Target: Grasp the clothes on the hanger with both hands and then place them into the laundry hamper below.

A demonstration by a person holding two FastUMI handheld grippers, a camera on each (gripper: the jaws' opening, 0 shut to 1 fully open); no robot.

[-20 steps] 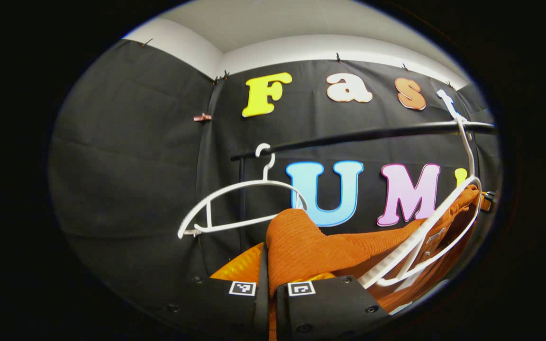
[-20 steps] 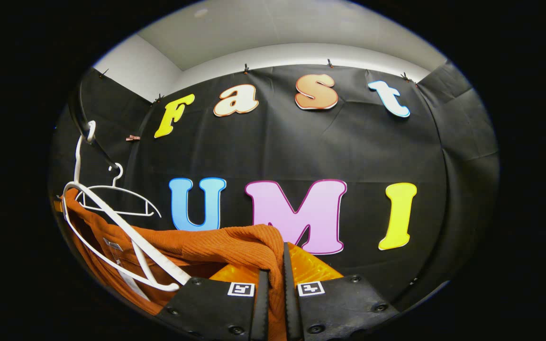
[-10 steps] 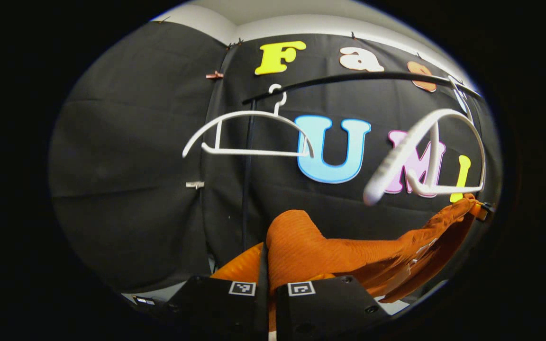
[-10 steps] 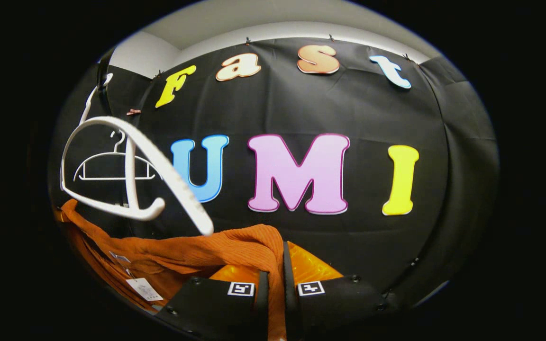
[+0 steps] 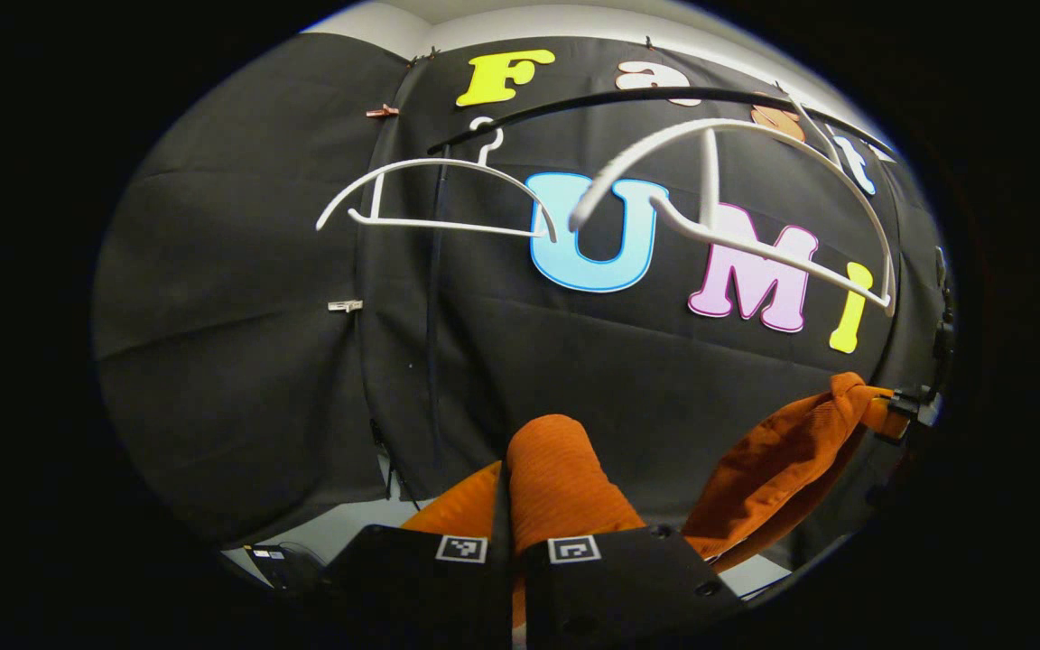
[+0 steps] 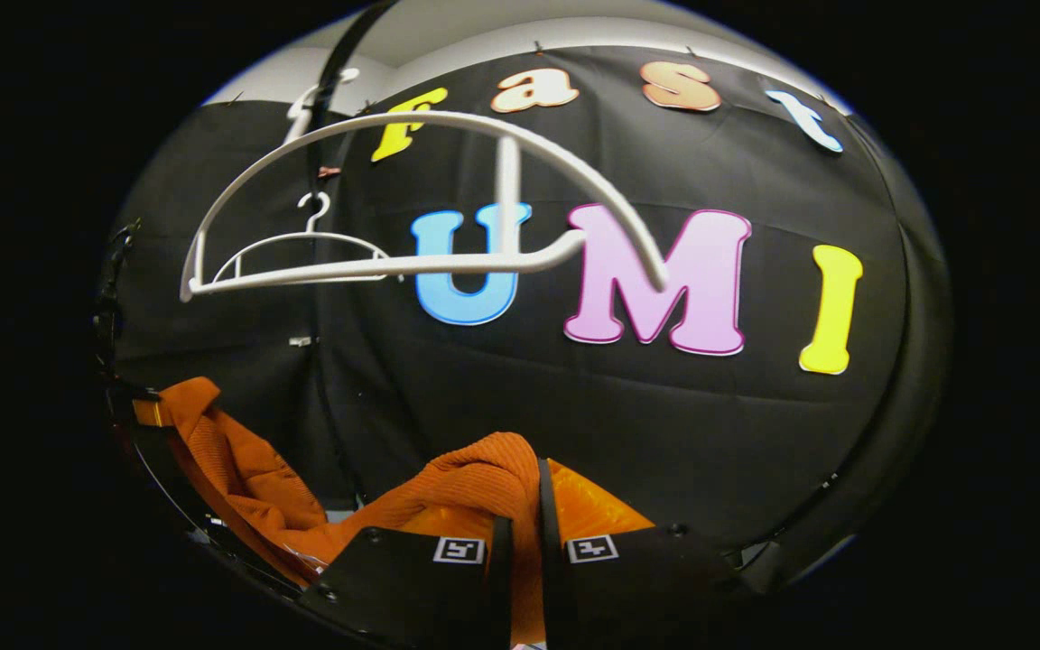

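One orange ribbed knit garment [image 5: 565, 469], pinched by both the left gripper [image 5: 511, 564] and right gripper [image 6: 520, 564]. Two bare white plastic hangers [image 5: 737, 190] up around 12 o'clock.

The left hand-held gripper [image 5: 509, 564] sits at the bottom of the left gripper view, its two fingers drawn close together and pinching a fold of the orange garment [image 5: 556, 478] between them. The right hand-held gripper [image 6: 520, 564] sits likewise at the bottom of the right gripper view, fingers nearly closed and pressing on the cloth from both sides. In the left gripper view the right one shows far off at the right edge, too small to judge
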